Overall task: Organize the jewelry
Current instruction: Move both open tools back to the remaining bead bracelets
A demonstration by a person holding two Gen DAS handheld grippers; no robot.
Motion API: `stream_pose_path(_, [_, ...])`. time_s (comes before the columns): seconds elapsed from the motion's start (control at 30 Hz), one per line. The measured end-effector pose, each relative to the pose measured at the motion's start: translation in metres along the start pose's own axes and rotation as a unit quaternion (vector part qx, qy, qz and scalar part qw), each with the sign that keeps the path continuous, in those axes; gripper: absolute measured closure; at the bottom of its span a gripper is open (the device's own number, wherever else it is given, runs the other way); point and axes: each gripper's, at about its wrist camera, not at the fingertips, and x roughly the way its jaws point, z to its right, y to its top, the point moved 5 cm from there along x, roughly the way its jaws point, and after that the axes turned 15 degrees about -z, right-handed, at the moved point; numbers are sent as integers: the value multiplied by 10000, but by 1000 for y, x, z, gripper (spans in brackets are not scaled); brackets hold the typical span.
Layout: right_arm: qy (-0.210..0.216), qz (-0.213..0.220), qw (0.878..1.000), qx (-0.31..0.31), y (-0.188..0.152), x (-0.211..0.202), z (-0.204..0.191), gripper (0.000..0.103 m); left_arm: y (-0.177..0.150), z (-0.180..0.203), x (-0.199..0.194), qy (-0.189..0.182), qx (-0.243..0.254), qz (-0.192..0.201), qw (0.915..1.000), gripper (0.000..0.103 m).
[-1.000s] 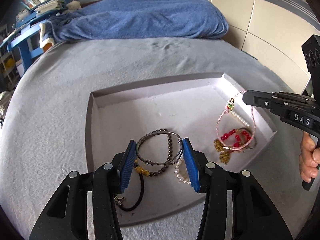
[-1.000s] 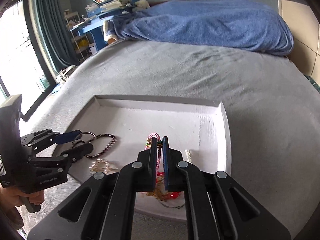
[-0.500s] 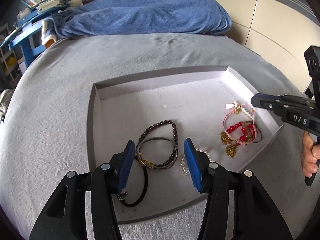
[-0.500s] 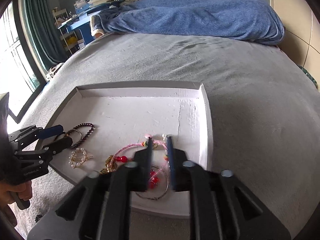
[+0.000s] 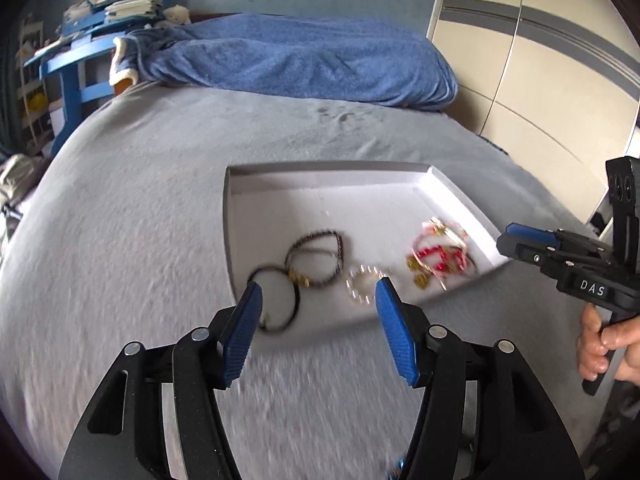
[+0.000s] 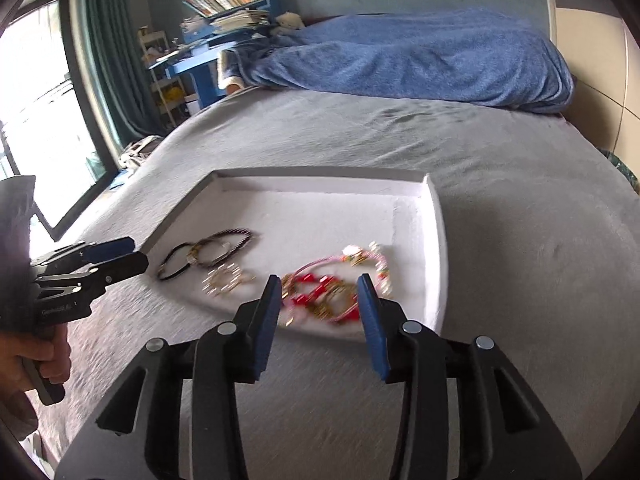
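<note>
A shallow white tray (image 5: 320, 178) (image 6: 436, 240) lies on the grey bed. In it lie a dark beaded bracelet (image 5: 320, 246) (image 6: 228, 242), a black hair tie (image 5: 276, 300) (image 6: 174, 266), a pearl bracelet (image 5: 362, 284) (image 6: 224, 280) and a heap of pink, red and gold pieces (image 5: 438, 256) (image 6: 336, 284). My left gripper (image 5: 318, 300) is open and empty, held above the tray's near edge. My right gripper (image 6: 318, 292) is open and empty, held above the near edge by the red heap. It also shows in the left wrist view (image 5: 520, 240).
A blue blanket (image 5: 304, 60) (image 6: 420, 64) lies piled at the far end of the bed. A blue desk with books (image 5: 92, 40) stands at the far left. Wardrobe doors (image 5: 540, 60) stand on the right. A window (image 6: 36, 128) is at the left.
Both grippers have drawn back from the tray and risen. The right gripper let go of the pink string bracelet and opened wide. The left let the metal bangle drop earlier.
</note>
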Motion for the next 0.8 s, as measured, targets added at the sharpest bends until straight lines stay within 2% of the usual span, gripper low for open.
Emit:
stream_pose_path(0.53, [336, -387, 9986, -96, -72, 0, -43, 58, -98, 11, -23, -250, 13, -224, 9994, 42])
stream_pose_path(0.8, [603, -631, 9947, -545, -90, -1, -68, 58, -119, 18, -27, -440, 1, -259, 9987, 44])
